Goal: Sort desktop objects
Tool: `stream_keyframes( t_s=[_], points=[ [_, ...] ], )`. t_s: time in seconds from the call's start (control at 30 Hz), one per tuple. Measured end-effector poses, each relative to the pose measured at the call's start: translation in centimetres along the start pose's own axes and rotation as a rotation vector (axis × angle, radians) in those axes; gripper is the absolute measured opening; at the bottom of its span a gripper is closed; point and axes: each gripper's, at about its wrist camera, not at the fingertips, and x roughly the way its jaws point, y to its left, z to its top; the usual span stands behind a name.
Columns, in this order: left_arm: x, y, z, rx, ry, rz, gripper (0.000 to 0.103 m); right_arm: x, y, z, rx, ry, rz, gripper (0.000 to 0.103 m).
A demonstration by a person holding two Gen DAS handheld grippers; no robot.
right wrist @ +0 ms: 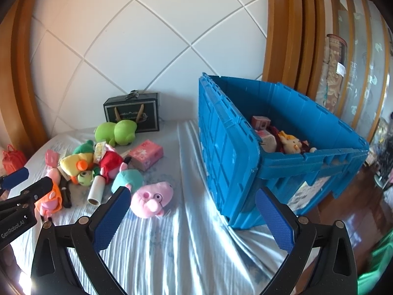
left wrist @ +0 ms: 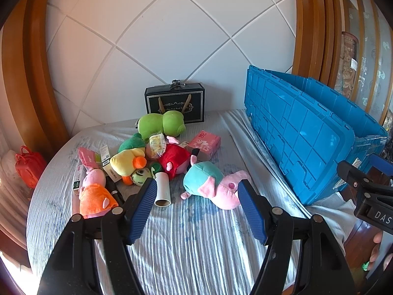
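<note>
A pile of plush toys and small boxes lies on the striped bed sheet. A pink pig plush in a teal dress lies nearest, just ahead of my open, empty left gripper; it also shows in the right wrist view. A white roll lies by the left fingertip. Behind are a yellow duck plush, a red plush, a green plush and a pink tissue pack. My right gripper is open and empty, facing the blue crate, which holds a few toys.
A black gift box stands against the white padded headboard. The crate's open lid leans toward the pile. A red bag sits off the bed's left edge. Wooden floor lies right of the crate. An orange-dressed pig plush lies at the pile's left.
</note>
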Motion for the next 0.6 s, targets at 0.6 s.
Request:
stream_keyframes(
  t_s=[0.6],
  points=[
    [0.4, -0.1, -0.3, 0.071, 0.0, -0.142, 0.067, 1.1, -0.2, 0.0, 0.036, 0.009, -0.028, 0.103]
  ],
)
